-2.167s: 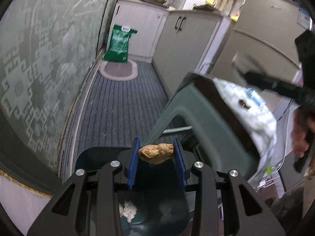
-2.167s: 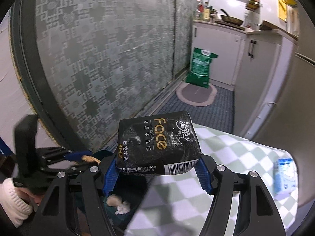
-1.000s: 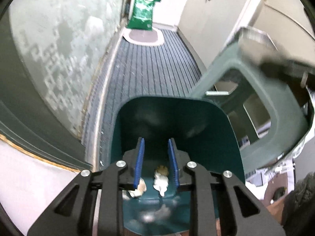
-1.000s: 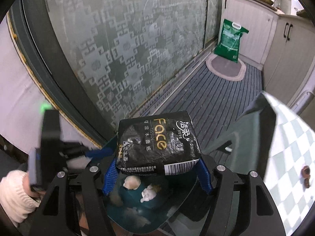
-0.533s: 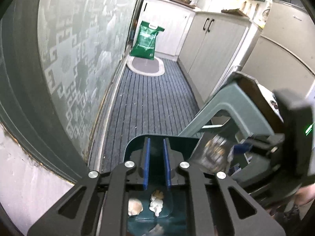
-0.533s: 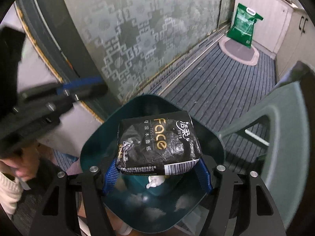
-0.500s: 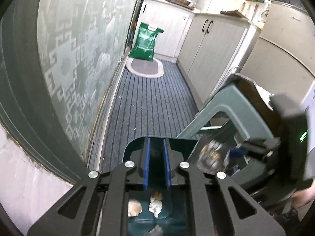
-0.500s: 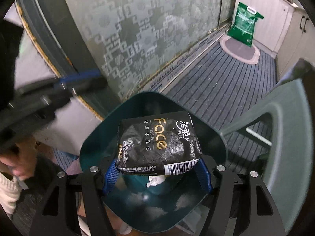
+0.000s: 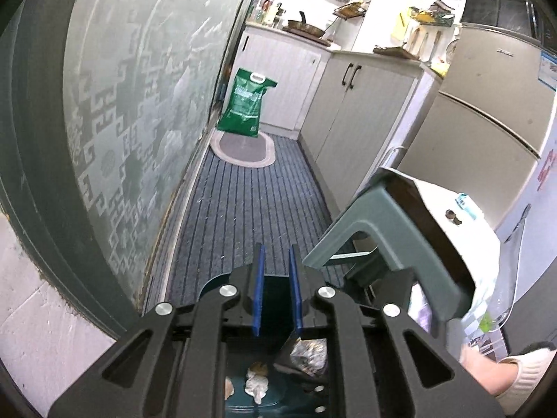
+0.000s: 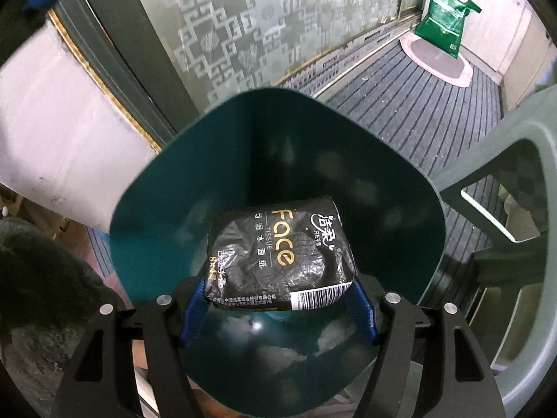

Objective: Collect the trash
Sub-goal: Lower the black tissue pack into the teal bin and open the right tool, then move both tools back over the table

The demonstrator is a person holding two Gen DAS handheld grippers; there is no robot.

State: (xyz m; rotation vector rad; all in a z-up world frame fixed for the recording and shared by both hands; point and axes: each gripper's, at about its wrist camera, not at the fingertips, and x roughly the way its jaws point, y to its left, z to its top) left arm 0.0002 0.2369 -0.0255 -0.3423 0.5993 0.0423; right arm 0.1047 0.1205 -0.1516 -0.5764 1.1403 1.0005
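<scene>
A dark teal trash bin [image 10: 167,216] stands on the floor below both grippers. My right gripper [image 10: 278,308] is shut on a black "Face" tissue pack [image 10: 278,254] and holds it over the bin's opening. My left gripper [image 9: 275,292] is above the bin's [image 9: 212,284] near rim, empty, its blue pads [image 9: 258,289] a narrow gap apart. Through it I see crumpled tissue scraps [image 9: 256,383] on the bin's bottom and the tissue pack [image 9: 308,353] beside them.
A grey-green plastic stool [image 9: 379,244] under a checked cloth [image 9: 470,244] stands right of the bin; its leg [image 10: 504,188] is close to the rim. A frosted glass door [image 10: 264,35] lines the left. A green bag [image 9: 245,102] and an oval mat [image 9: 243,148] lie further down the striped floor.
My left gripper dropped a brown scrap into the bin, drew back and narrowed. My right gripper carried the tissue pack from beside the stool to over the bin and lowered it.
</scene>
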